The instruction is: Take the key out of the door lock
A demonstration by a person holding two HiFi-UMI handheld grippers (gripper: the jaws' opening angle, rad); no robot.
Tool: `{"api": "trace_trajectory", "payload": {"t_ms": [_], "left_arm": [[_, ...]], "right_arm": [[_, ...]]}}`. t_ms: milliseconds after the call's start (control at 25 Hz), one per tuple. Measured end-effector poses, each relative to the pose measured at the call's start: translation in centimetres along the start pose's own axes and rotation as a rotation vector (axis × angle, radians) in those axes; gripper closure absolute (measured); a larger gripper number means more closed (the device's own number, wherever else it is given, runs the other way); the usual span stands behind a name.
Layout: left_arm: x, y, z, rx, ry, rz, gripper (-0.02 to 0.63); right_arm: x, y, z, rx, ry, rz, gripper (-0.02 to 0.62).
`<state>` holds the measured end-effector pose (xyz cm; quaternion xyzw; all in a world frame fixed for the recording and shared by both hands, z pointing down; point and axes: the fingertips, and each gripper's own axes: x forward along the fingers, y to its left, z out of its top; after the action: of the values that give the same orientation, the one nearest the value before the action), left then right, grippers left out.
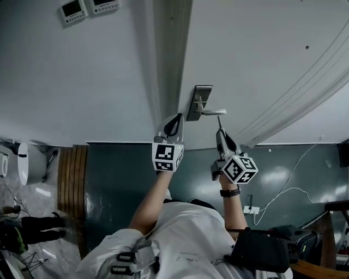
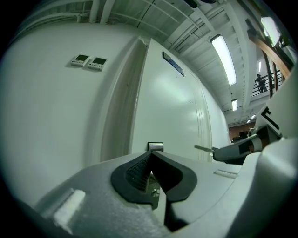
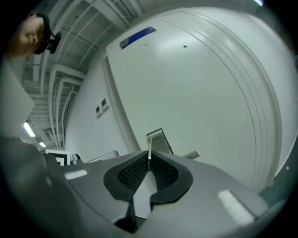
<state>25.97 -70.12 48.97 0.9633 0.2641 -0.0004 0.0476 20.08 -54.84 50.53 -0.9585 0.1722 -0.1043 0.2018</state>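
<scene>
The grey door [image 1: 256, 60] carries a metal lock plate [image 1: 199, 102] with a lever handle [image 1: 211, 112]. My right gripper [image 1: 220, 131] is just below the handle, shut on a thin metal key [image 1: 218, 121] that sticks out past its tips, clear of the plate. The right gripper view has the key [image 3: 149, 157] edge-on between the pads, with the lock plate [image 3: 159, 139] behind. In the left gripper view the key [image 2: 203, 149] pokes from the right gripper. My left gripper [image 1: 175, 117] sits left of the plate, against the door frame. It [image 2: 150, 153] is shut with nothing held.
The door frame [image 1: 169, 54] runs beside the lock. Two wall control panels [image 1: 87, 8] are mounted left of it. A blue sign [image 3: 137, 37] sits high on the door. A slatted wooden panel [image 1: 71, 185] and a wall socket with cable [image 1: 251, 210] are on the dark lower wall.
</scene>
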Motion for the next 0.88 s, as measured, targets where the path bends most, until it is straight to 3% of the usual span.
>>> {"api": "trace_trajectory", "payload": {"t_ms": [200, 360, 640, 880], "left_arm": [[-3.5, -4.0, 0.3, 0.026, 0.015, 0.043, 0.606], [-7.6, -7.1, 2.2, 0.168, -0.05, 0.181, 0.606], [-12.0, -8.3, -0.3, 0.183, 0.046, 0.272, 0.606], [-10.6, -8.0, 3.0, 0.275, -0.006, 0.285, 0.607]], "right_arm": [[-1.6, 3.9, 2.1, -0.158, -0.021, 0.114, 0.571], [-4.9, 4.3, 1.0, -0.29, 0.007, 0.116, 0.571], [-5.8, 3.0, -2.6, -0.21, 0.074, 0.144, 0.571], [-5.7, 4.8, 1.8, -0.327, -0.035, 0.132, 0.571]]}}
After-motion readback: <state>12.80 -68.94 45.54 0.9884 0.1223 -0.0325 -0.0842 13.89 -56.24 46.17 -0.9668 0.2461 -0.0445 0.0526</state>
